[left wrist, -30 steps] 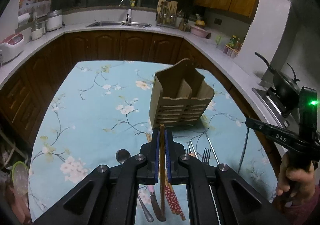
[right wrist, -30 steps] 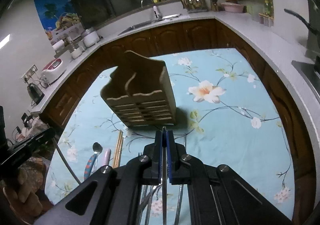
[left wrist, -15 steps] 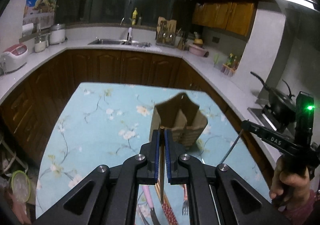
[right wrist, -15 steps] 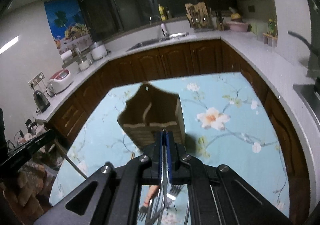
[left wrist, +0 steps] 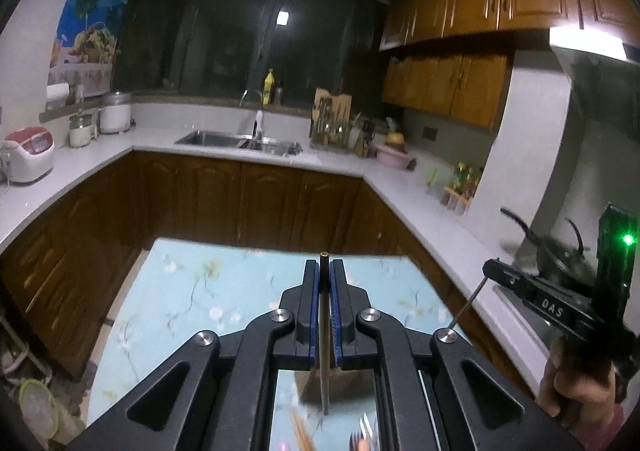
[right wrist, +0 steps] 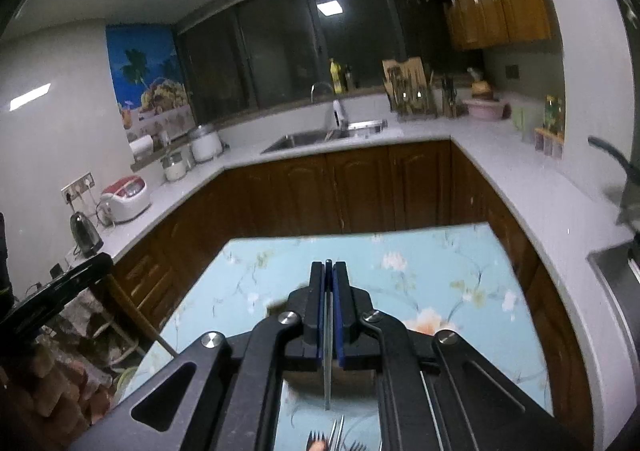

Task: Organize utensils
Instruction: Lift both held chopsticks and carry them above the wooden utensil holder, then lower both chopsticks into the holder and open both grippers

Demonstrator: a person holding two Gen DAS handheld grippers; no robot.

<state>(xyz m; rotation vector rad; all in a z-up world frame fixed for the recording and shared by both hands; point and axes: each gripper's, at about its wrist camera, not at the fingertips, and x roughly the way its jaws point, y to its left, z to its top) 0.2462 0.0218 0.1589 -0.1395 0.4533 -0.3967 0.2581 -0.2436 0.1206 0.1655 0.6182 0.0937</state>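
**Carrying two utensils toward the wooden caddy**

Holding a slim brown wooden chopstick [left wrist: 324,367] clamped between the narrow blue pads of the left gripper [left wrist: 325,266], tip poking just past the fingertips, shaft hanging down below the jaws. Pinching a thin silver metal utensil handle [right wrist: 328,375] in the right gripper [right wrist: 329,266], jaws drawn equally tight; working end of that utensil hidden, so not possible to say fork, spoon or metal chopstick.

Judging the step in hand as a lift and carry to the slatted tan wooden utensil caddy [left wrist: 308,387], now showing only as a blurred brown patch under the left gripper, near the front of the table with the pale blue floral cloth [left wrist: 192,291]. Same caddy peeking out dimly beneath the right gripper [right wrist: 296,381].

Doing it well, probably:
- Keeping both grips firm, since thin rods pivot easily between flat pads.
- Tilting each gripper downward before lowering, letting the hanging end enter a compartment first.
- Taking the grippers in one at a time, avoiding a clash over the caddy's narrow mouth.
- Releasing only once the lower end is well inside.

Remaining utensils lying at the near edge: dark fork tines [right wrist: 316,443] and orange-brown chopsticks [left wrist: 300,431], blurred, waiting on the cloth.
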